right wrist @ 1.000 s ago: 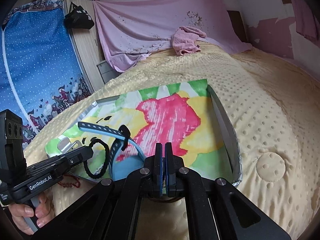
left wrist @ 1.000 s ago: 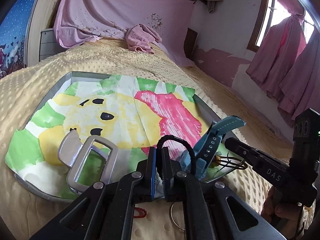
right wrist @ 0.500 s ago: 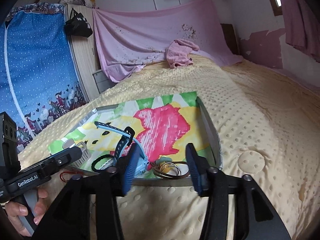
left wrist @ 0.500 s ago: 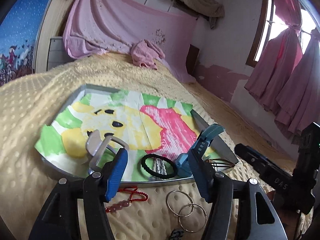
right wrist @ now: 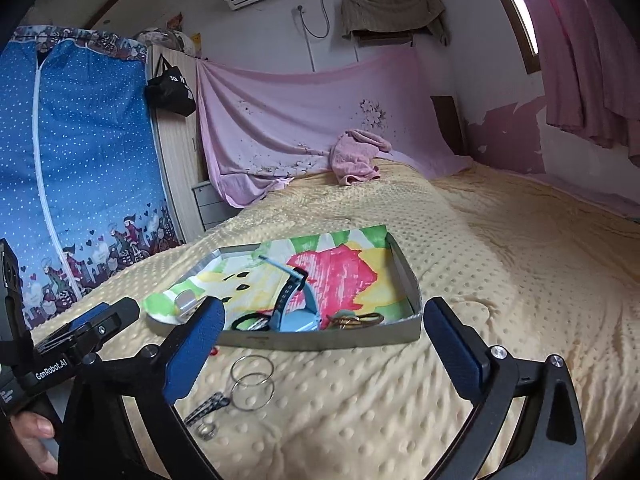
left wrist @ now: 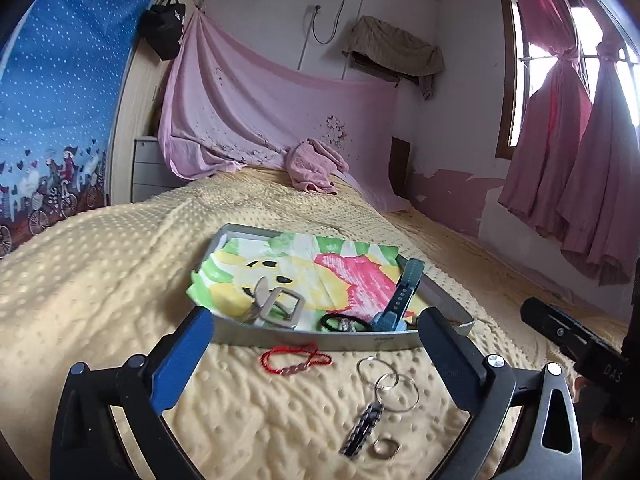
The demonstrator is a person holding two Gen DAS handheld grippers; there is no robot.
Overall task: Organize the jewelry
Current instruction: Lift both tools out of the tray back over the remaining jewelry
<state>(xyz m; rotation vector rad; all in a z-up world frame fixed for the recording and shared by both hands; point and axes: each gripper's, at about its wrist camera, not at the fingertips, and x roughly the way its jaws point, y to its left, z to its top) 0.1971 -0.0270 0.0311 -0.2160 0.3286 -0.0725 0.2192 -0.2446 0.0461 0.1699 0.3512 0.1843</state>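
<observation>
Loose on the yellow blanket [left wrist: 120, 280], just in front of the grey tray [left wrist: 344, 342], lie my red cord bracelet [left wrist: 296, 360], two linked silver rings [left wrist: 386, 380] with a dark fob [left wrist: 364, 432], and a small ring [left wrist: 386, 449]. The tray already holds a buckle [left wrist: 280, 306], a black hair tie [left wrist: 342, 323] and a blue watch [left wrist: 400, 296]. My left gripper [left wrist: 316, 356] and right gripper [right wrist: 324, 348] both hang wide apart, empty. I judge the thin rings risky: pads may press them into the soft pile, or snag the linked fob.

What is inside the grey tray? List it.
In the tray: colourful drawing, silver buckle, black hair tie, blue watch, gold bangles. The drawing hides the tray floor.
</observation>
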